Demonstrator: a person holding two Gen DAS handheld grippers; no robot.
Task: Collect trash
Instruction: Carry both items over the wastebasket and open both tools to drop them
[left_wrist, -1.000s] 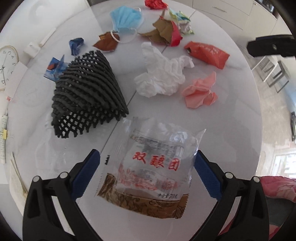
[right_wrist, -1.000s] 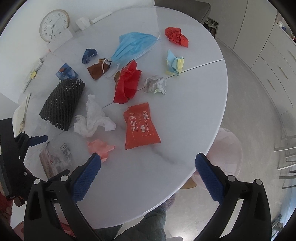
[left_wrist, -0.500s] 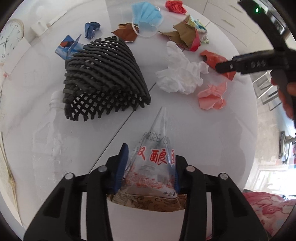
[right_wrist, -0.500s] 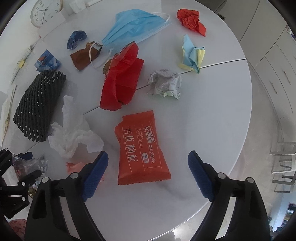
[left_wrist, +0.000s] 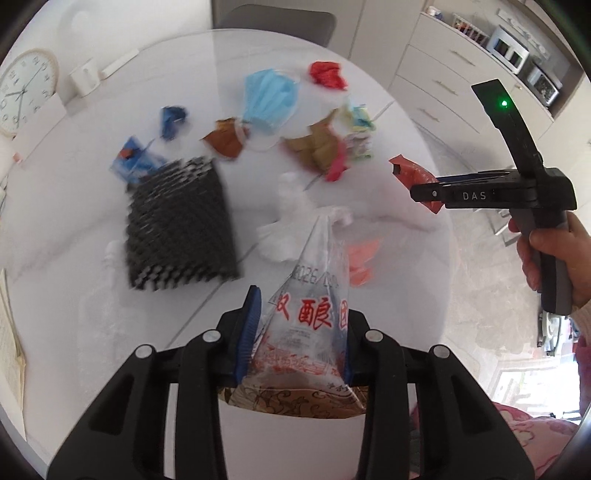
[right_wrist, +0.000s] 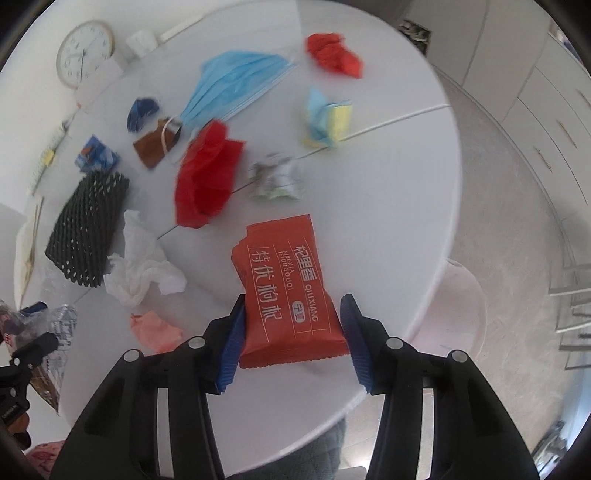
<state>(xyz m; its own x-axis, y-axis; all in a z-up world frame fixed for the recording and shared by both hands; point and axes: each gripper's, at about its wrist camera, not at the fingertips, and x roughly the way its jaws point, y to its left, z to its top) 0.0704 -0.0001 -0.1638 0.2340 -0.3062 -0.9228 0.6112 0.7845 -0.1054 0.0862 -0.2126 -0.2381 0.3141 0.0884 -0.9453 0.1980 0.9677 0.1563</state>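
My left gripper is shut on a clear plastic wrapper with red characters. Its jaws are still closing, and the pinched wrapper is lifted off the round white table. My right gripper points down over a red packet that lies flat near the table's front edge. Its jaws are closing and the blue pads meet the packet's two long sides. In the left wrist view a hand holds the right gripper above the red packet.
Loose trash covers the table: a black foam net, white tissue, pink paper, red bag, crumpled paper, blue mask. A pale round thing stands below the table's right edge. Cabinets line the right.
The left gripper closed on the clear wrapper and raised it off the table. The right gripper came in over the red packet and its jaws narrowed onto the packet's sides.
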